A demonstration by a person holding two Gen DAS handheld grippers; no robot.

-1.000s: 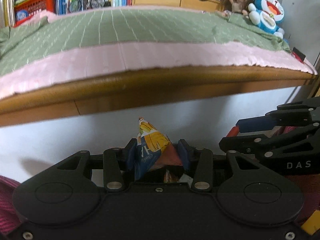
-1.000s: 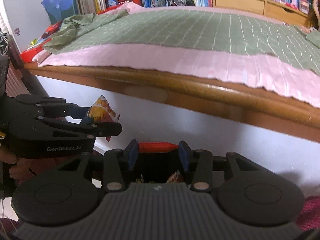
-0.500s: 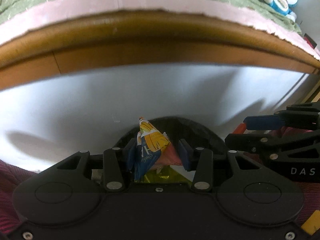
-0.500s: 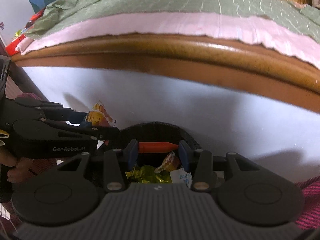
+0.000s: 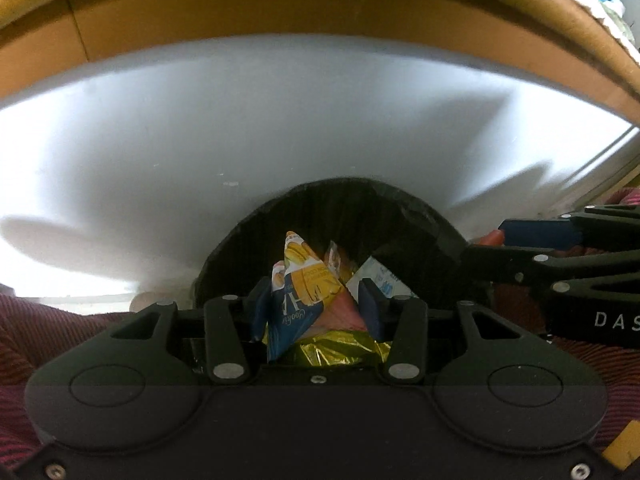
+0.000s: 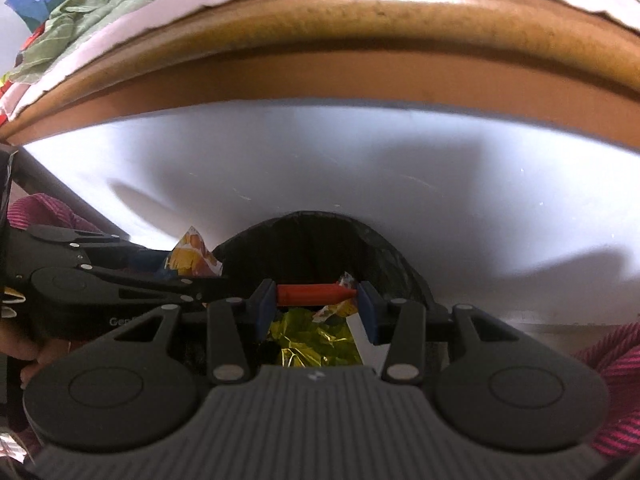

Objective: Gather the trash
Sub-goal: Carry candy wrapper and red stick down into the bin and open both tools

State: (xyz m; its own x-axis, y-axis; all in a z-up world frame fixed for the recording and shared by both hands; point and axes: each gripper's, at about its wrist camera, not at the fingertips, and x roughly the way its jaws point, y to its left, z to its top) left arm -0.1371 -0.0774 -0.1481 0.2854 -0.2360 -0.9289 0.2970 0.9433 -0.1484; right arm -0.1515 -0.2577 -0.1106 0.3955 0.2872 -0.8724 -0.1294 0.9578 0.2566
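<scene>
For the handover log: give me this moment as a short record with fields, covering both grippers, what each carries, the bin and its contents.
left gripper: shut on the snack wrapper, above the bin
right gripper: shut on the red crayon, held crosswise between the pads
bin: black, open, on the floor against the white bed panel
bin contents: gold foil and other wrappers
release: neither item dropped yet
surroundings: wooden bed rail above; magenta fabric at the sides
</scene>
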